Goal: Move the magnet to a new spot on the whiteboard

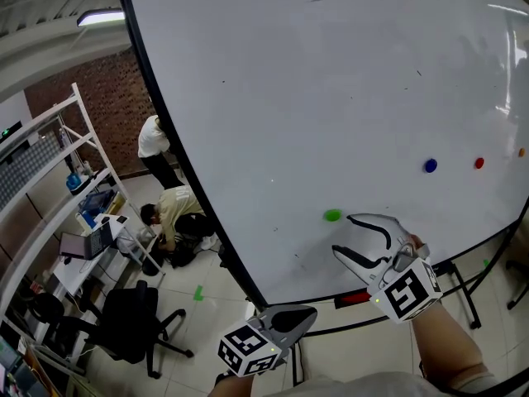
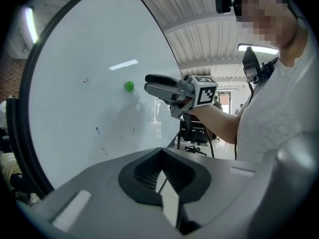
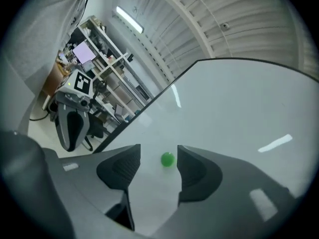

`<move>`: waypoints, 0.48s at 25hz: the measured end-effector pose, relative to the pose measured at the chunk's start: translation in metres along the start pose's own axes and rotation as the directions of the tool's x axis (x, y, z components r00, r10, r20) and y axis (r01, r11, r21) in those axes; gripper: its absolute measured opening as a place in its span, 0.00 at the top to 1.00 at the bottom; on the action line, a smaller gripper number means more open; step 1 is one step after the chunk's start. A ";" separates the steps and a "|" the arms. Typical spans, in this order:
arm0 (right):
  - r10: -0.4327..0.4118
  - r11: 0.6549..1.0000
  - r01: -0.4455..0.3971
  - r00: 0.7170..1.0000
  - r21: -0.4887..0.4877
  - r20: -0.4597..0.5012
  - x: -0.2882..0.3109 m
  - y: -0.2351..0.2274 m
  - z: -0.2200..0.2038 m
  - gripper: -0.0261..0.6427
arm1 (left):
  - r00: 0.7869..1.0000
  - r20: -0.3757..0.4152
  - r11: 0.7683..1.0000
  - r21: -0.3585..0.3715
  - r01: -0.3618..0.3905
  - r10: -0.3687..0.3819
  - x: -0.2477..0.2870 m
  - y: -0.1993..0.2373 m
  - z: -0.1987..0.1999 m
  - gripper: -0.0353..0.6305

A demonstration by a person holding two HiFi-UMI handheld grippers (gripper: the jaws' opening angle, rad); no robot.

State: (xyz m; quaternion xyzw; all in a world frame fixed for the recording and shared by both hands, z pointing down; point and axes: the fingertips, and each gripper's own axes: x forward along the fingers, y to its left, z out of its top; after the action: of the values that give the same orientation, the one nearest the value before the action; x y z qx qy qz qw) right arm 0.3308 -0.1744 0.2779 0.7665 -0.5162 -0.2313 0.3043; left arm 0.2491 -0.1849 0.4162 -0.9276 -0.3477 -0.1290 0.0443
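A small green magnet (image 1: 332, 215) sticks to the lower part of the big whiteboard (image 1: 331, 81). My right gripper (image 1: 343, 235) stands open just short of it, jaws pointing at the board. In the right gripper view the green magnet (image 3: 168, 159) shows in the gap of the right gripper (image 3: 158, 153), nearer the right jaw and untouched by either pad. The left gripper view has the magnet (image 2: 129, 86) a little ahead of the right gripper (image 2: 152, 85). My left gripper (image 1: 307, 314) hangs lower, off the board, jaws shut and empty (image 2: 162, 176).
Blue (image 1: 431, 165), red (image 1: 478, 163) and orange (image 1: 521, 151) magnets sit further right on the board. A red item (image 1: 354, 298) lies on the board's bottom ledge. Behind the board's left edge are shelving (image 1: 74, 180), two people (image 1: 169, 213) and an office chair (image 1: 132, 321).
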 end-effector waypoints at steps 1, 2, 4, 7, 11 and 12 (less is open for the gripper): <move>-0.013 0.999 0.012 1.000 -0.033 -0.025 0.006 -0.003 -0.003 0.63 | 1.000 0.000 1.000 -0.001 -0.001 0.001 -0.001 0.002 0.000 0.97; -0.023 0.997 0.020 0.999 -0.070 -0.045 0.012 -0.005 -0.006 0.63 | 1.000 0.000 1.000 -0.003 -0.003 0.003 -0.001 0.003 0.000 0.97; -0.053 0.989 0.042 0.996 -0.144 -0.073 0.021 -0.007 -0.012 0.63 | 1.000 0.000 1.000 -0.005 -0.006 0.006 -0.001 0.004 -0.002 0.97; -0.099 0.968 0.073 0.990 -0.238 -0.103 0.031 -0.008 -0.020 0.64 | 1.000 0.000 1.000 -0.007 -0.010 0.010 -0.001 0.008 -0.004 0.97; -0.144 0.945 0.096 0.980 -0.312 -0.136 0.042 -0.008 -0.031 0.69 | 1.000 0.000 1.000 -0.009 -0.018 0.018 -0.004 0.016 -0.005 0.97; -0.155 0.941 0.103 0.978 -0.322 -0.142 0.043 -0.009 -0.034 0.71 | 1.000 0.001 1.000 -0.010 -0.020 0.020 -0.004 0.018 -0.005 0.97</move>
State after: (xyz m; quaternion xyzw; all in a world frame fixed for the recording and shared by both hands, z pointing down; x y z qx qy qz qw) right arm 0.3748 -0.2046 0.2935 0.7574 -0.3946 -0.2654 0.4475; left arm 0.2566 -0.2016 0.4203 -0.9314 -0.3376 -0.1298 0.0408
